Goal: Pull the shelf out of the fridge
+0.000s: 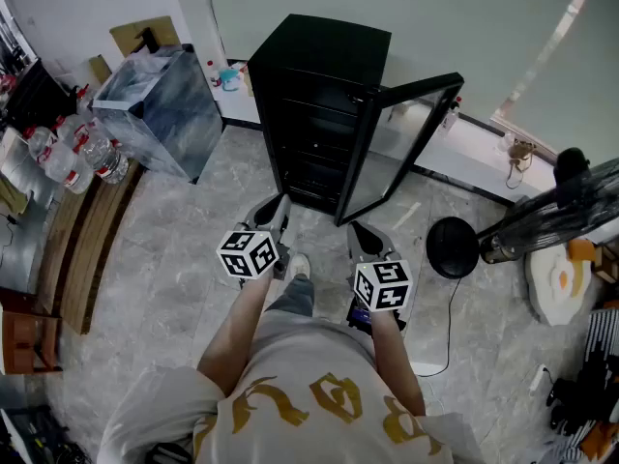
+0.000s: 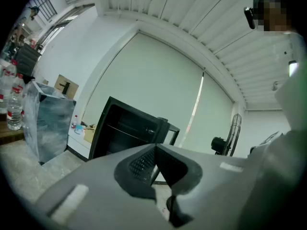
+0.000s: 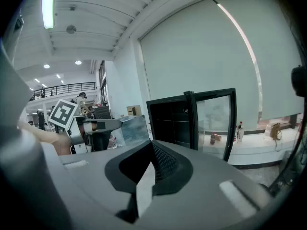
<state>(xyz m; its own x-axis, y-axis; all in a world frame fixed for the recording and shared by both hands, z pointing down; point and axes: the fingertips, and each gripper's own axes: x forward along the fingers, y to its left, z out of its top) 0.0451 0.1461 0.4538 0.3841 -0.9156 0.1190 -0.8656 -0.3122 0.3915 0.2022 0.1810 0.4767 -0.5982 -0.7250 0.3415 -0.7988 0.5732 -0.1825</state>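
The left gripper (image 1: 275, 211) has its fingers pressed together, holding nothing. The thin dark shelf (image 1: 314, 116) sits inside the open small black fridge (image 1: 324, 51); it looks stiff and light, best held by its front edge. The right gripper (image 1: 360, 234) has its fingers pressed together too.

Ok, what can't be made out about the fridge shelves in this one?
Head view: the shelves are faint lines in the dark interior of the fridge; their count and load are unreadable.
Left gripper view: the shut left gripper covers the fridge's lower part.
Right gripper view: the shut right gripper hides the fridge's lower edge.
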